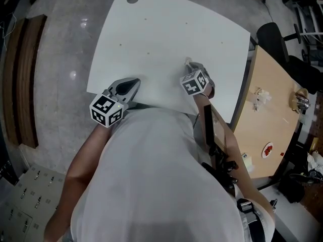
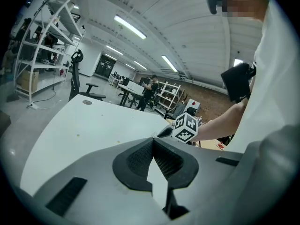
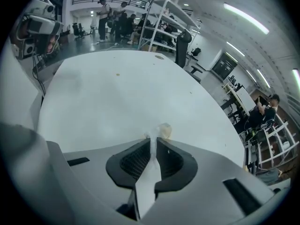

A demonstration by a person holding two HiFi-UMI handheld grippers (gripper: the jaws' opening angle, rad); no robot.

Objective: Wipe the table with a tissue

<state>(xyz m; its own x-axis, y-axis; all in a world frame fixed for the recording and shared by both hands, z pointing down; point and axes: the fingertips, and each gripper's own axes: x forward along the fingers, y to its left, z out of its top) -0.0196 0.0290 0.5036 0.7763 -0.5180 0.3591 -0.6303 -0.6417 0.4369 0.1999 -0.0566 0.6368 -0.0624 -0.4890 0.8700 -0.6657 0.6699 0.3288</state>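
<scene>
White tabletop [image 1: 166, 34] lay under the tissue [image 3: 161, 130] near its front edge, clamped in my right gripper's [image 3: 153, 142] jaws. My left gripper's [image 2: 153, 138] jaws were together, empty. I judged wiping was in hand; next, press and sweep toward the far specks [image 1: 120, 46].

**An open workshop hall under strip lights**

The white table [image 1: 166, 39] stands on a polished grey floor [image 1: 60, 59] that mirrors the lamps. Just beside its right edge sits a wooden table [image 1: 267, 120], with a black office chair [image 1: 275, 39] near that table's far end. A long brown wooden piece [image 1: 25, 79] lies along the left. Grey drawer cabinets [image 1: 25, 195] fill the lower left corner. White shelving racks [image 2: 47, 46] line the hall, and strip lights [image 2: 129, 27] run across the pale ceiling toward a brownish far wall [image 2: 211, 95]. People [image 3: 102, 13] stand far off.
</scene>
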